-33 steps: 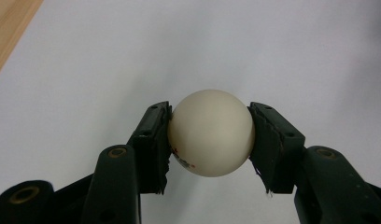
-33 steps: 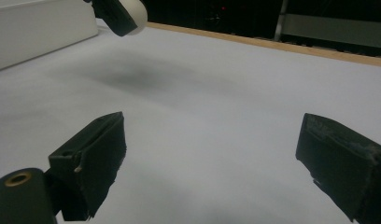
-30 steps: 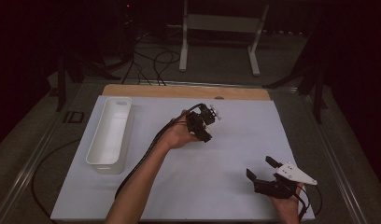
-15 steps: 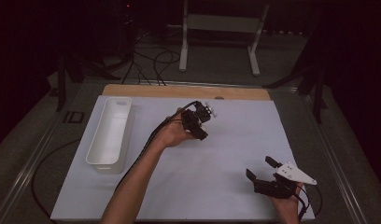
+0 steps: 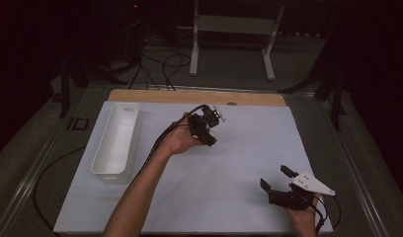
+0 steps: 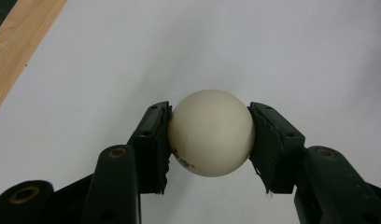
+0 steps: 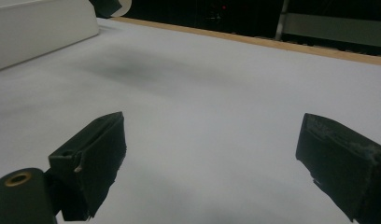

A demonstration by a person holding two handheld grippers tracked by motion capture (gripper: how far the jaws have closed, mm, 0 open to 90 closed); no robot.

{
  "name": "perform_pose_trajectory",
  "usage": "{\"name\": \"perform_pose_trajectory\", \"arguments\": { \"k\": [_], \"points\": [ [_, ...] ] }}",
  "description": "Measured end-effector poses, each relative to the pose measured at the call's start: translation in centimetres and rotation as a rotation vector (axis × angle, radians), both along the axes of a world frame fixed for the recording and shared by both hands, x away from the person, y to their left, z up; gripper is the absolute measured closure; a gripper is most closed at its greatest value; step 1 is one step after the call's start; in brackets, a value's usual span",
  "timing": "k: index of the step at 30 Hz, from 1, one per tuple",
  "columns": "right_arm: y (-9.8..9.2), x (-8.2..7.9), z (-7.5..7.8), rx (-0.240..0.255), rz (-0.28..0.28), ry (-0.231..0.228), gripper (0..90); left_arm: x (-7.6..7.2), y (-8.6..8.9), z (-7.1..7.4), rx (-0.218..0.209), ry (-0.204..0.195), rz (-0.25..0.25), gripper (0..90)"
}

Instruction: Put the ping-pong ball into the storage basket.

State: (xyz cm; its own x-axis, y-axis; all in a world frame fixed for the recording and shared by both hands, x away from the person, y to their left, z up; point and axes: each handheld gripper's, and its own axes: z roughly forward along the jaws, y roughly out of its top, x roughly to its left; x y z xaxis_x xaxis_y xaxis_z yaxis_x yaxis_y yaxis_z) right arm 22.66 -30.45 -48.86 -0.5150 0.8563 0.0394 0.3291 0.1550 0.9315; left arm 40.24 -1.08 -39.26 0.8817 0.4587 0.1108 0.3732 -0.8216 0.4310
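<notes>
I had the ball [image 6: 211, 133] pinched between the left gripper's [image 5: 205, 127] jaws, one pad against each side, held over the middle of the surface [image 5: 249, 148] toward its far edge. I judged this the carry step: the ball was picked and had yet to be set down. The bin [image 5: 116, 140] along the left edge looked the likely goal, so my next move called for swinging the left hand [image 5: 182, 140] across to it, bringing the ball above the open top, and only then spreading the jaws.

My right gripper [image 5: 283, 190] sat near the near right corner, jaws spread wide with nothing between them, well apart from the ball. Nothing lay on the white sheet between ball and bin. The one thing to clear was the bin's near wall, so I would have kept the ball high. The round ball could also slip from the flat pads.
</notes>
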Motion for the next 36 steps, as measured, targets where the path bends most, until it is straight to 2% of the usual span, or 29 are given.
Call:
{"name": "perform_pose_trajectory", "arguments": {
  "k": [11, 36],
  "points": [
    [0.0, 0.0, 0.0, -0.001, -0.001, 0.001, 8.0, 0.1, 0.9, 0.4, -0.008, 0.004, 0.022, 51.2],
    [0.0, 0.0, 0.0, 0.000, 0.002, 0.000, 8.0, 0.2, 2.7, 0.5, 0.003, 0.013, 0.050, 51.2]
  ]
}}
